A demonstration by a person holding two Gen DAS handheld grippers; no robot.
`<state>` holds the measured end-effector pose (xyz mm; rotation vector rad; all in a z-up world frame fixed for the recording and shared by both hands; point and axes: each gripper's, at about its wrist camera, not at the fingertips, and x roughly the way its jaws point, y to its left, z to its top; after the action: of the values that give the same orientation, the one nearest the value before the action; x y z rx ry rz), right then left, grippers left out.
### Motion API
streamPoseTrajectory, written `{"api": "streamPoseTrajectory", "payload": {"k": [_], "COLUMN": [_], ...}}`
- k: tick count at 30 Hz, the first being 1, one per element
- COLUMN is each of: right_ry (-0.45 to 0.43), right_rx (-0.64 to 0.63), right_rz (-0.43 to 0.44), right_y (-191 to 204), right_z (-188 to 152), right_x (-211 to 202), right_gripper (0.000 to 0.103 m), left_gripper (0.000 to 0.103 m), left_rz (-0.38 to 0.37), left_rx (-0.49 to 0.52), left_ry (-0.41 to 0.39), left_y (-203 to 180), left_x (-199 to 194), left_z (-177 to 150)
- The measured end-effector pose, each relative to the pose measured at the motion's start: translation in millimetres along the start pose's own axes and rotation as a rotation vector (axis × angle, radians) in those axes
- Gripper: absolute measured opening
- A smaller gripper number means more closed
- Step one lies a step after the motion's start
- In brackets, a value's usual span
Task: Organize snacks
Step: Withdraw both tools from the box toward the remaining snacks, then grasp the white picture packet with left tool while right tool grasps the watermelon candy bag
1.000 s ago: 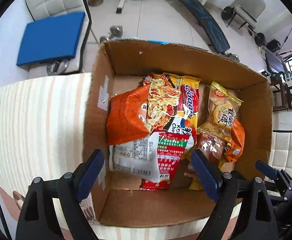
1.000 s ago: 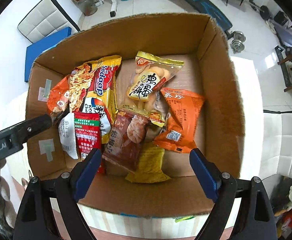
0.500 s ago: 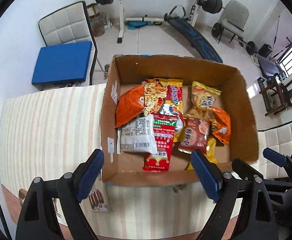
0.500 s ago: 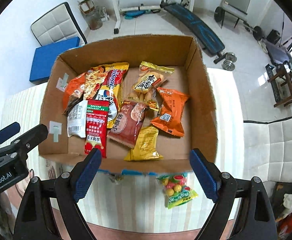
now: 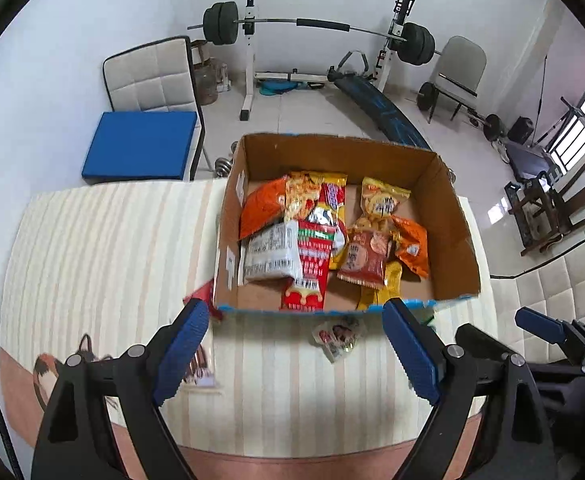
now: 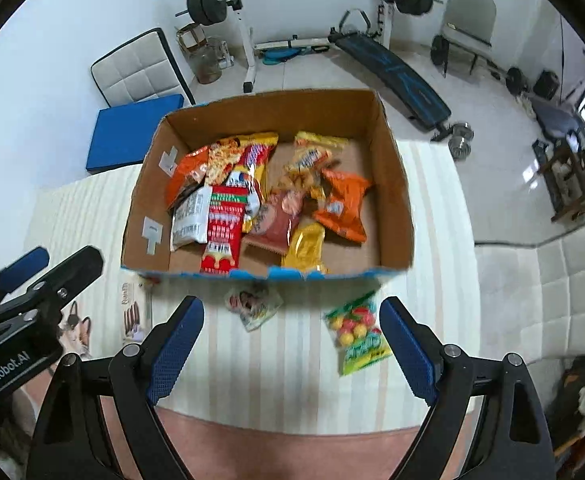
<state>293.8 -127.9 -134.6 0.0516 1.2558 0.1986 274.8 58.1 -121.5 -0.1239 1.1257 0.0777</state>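
Cardboard box (image 6: 392, 184) at frame centre holds most snacks, gathered in one place | candy bag (image 6: 358, 332) and small packet (image 6: 254, 304) lie on surface (image 6: 292, 372) just below it, probably next | left tongs (image 5: 294, 350) and right tongs (image 6: 290, 346) both wide apart, holding nothing

Cream-striped tablecloth (image 6: 292, 360), brown box (image 6: 396, 200)

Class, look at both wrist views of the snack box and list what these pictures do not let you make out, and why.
1. Red packet, left wrist view: mostly hidden behind the cardboard box corner and the left hand-held gripper.
2. Biscuit box, right wrist view: lettering too small and blurred.
3. Yellow packet in the box: its upper end is under the brown packet.
4. Small clear packet: motion blur hides its print.
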Motion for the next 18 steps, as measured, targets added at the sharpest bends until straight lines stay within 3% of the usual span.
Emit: {"api": "streamPoseTrajectory", "payload": {"k": [8,13,18], "right_ry": [0.155,0.251,0.273], "right_rx": [0.245,0.258,0.211], "right_rz": [0.030,0.029,0.025], "right_y": [-80.6,-104.3,-110.0], "right_z": [-31.3,-43.3,-44.9], "right_x": [60.5,120.3,157.4], "right_gripper": [0.092,0.092,0.092], "left_gripper": [0.089,0.089,0.089], "left_rz": [-0.011,-0.037,-0.147], "left_rx": [-0.071,-0.108,-0.270], "left_ry": [0.151,0.290,0.376], "left_y": [4.0,-3.7,-6.2], "left_x": [53.9,110.7,161.1], "left_z": [-39.2,-59.0,-66.4]}}
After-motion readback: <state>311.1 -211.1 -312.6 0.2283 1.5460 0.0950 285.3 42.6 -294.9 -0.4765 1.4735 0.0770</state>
